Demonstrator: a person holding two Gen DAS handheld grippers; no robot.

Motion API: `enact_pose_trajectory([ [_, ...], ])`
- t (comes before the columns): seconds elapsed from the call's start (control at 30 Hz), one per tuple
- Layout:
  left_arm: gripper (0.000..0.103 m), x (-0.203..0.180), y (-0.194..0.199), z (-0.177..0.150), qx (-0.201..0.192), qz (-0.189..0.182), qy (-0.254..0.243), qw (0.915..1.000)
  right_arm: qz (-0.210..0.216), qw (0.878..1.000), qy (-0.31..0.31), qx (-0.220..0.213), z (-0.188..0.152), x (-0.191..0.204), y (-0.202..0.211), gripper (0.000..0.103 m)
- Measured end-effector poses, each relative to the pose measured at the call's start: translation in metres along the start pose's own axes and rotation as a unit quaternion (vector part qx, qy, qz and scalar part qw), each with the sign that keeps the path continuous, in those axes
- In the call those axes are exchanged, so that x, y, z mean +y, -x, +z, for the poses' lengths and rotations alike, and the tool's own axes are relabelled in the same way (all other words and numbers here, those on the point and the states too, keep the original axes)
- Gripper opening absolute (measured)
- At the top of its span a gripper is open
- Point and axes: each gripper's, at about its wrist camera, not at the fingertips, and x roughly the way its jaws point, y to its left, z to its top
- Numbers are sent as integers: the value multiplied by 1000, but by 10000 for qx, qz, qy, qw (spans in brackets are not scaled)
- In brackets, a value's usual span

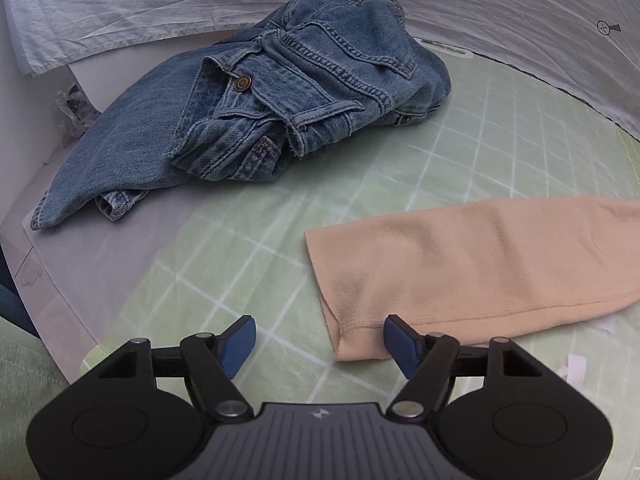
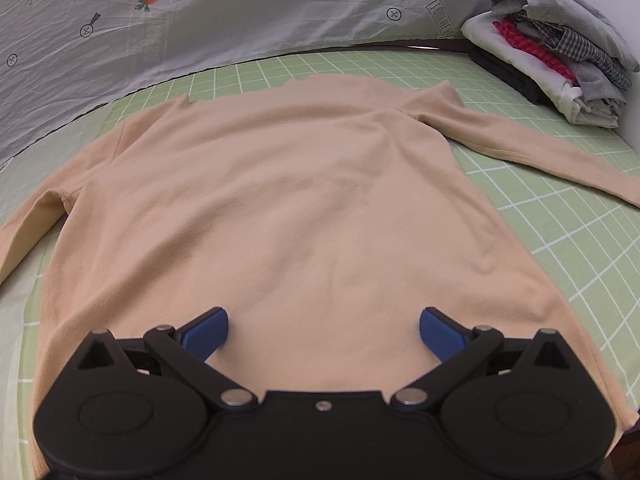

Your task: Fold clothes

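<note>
Peach top (image 2: pixel 304 200) laid flat on green grid mat (image 2: pixel 560 240), no fold made yet.
We have left tool (image 1: pixel 320 340) open at its cuff (image 1: pixel 356 336), right tool (image 2: pixel 324 332) open above hem; jeans (image 1: pixel 248 108) crumpled, stack (image 2: pixel 560 64) already folded.

Both wrist views are evenly and softly lit, apparently from overhead, with no glare. Shadows are faint: a thin one under the denim jacket (image 1: pixel 248 108) and beneath the peach shirt (image 2: pixel 304 208) sleeve edge. Fisheye distortion bends the green grid mat (image 1: pixel 500 152) lines and darkens the corners into black vignettes. The centre is sharp; the mat near the frame edges smears, perhaps from motion blur
</note>
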Motion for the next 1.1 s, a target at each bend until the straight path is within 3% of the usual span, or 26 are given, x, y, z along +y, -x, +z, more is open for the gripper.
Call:
enact_pose_trajectory([
  [0.07,63,3,0,0,-9,-198,112,9997,-23,10000,-22,-19,-1,1,1,103],
  [0.1,52,3,1,0,-35,-266,116,9996,-37,10000,-37,-15,-1,2,1,103],
  [0.2,7,-7,4,0,-79,-546,-56,9985,-42,9999,-84,66,1,3,1,103],
  [0.27,5,-18,6,-1,-67,-467,-192,9987,-15,9999,-120,114,3,1,1,103],
  [0.53,5,-54,30,8,-256,-1207,-237,9921,48,9994,-324,142,6,-19,5,103],
  [0.8,5,-155,73,6,-671,-1972,-858,9743,35,9986,-533,-43,13,-68,10,103],
  [0.97,5,-245,100,-27,-711,-2604,-1504,9511,25,9986,-515,-88,17,-112,11,103],
  [1.1,7,-310,114,-73,-438,-3041,-1992,9305,31,9990,-436,-73,19,-150,10,103],
])
